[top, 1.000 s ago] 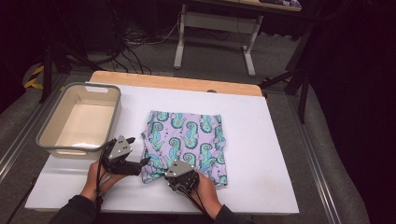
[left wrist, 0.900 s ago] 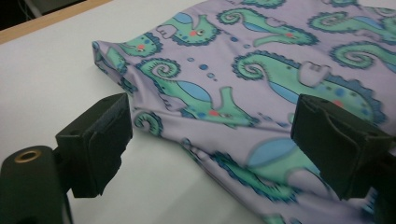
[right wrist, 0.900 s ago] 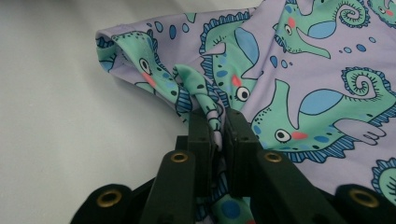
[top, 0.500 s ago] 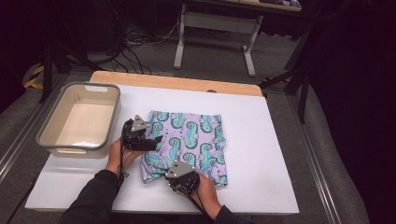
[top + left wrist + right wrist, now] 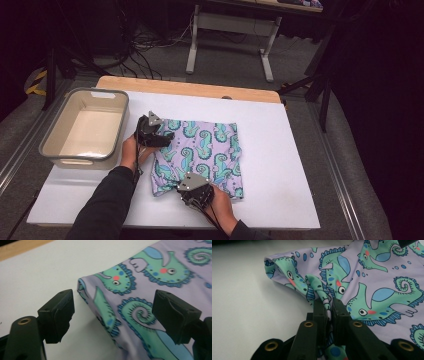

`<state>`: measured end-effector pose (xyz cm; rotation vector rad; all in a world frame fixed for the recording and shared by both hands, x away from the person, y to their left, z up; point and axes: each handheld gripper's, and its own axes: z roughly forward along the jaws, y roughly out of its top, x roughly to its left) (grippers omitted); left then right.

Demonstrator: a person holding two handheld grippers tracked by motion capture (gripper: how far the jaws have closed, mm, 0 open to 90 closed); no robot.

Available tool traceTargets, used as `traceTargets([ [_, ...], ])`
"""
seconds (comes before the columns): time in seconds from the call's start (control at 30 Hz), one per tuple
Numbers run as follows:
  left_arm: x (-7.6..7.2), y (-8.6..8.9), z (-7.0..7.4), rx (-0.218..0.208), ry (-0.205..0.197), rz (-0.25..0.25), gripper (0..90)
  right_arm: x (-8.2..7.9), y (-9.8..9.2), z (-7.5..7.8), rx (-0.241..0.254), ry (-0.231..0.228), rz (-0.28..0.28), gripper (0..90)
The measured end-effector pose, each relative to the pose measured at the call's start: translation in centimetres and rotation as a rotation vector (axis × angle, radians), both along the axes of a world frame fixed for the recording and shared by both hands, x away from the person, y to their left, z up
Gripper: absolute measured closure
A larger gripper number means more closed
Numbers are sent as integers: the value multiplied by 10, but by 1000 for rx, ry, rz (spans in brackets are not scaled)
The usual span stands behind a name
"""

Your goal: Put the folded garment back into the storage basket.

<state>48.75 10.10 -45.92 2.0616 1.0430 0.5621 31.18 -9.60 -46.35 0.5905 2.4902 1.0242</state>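
A folded lilac cloth (image 5: 205, 150) printed with teal seahorses lies on the white table top (image 5: 280, 165). My left gripper (image 5: 166, 137) is at the cloth's far left corner. In the left gripper view the left gripper (image 5: 115, 307) is open, its jaws have just been closing a little, and the cloth's folded edge (image 5: 105, 312) lies between them untouched by the pads. My right gripper (image 5: 190, 186) is at the cloth's near edge. In the right gripper view the right gripper (image 5: 329, 303) is shut on a bunched fold of the cloth (image 5: 374, 277).
A grey plastic tub (image 5: 82, 161) with a pale inside stands at the table's left, close to my left hand. A wooden strip (image 5: 190, 87) runs along the far edge. White surface stretches to the right of the cloth.
My left gripper has moved away from the near left of the cloth, up along its left side to the far left corner. The right gripper has kept still, holding its fold.
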Motion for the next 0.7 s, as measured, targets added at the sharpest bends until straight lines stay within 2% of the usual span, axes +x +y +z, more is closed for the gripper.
traceTargets([
  [0.1,12,-2,-1,16,25,20,185,0,0,0,-2,-2,1,835],
  [0.17,16,-4,-1,31,24,36,183,0,0,0,-1,0,1,835],
  [0.27,22,-6,-2,46,50,46,180,-1,0,0,-3,-4,2,835],
  [0.37,24,-5,-3,35,66,46,198,-1,0,0,-2,-3,2,835],
  [0.47,23,-4,-3,6,95,39,248,0,-1,0,6,4,1,835],
  [0.53,22,-4,-3,-17,116,20,327,1,-1,0,12,13,1,836],
  [0.6,22,-4,-2,-19,113,21,392,1,-2,0,14,17,0,835],
  [0.63,21,-3,-2,-40,130,-2,451,1,-2,0,16,21,1,835],
  [0.7,20,-4,-2,-52,141,-4,503,1,-2,0,17,22,1,835],
])
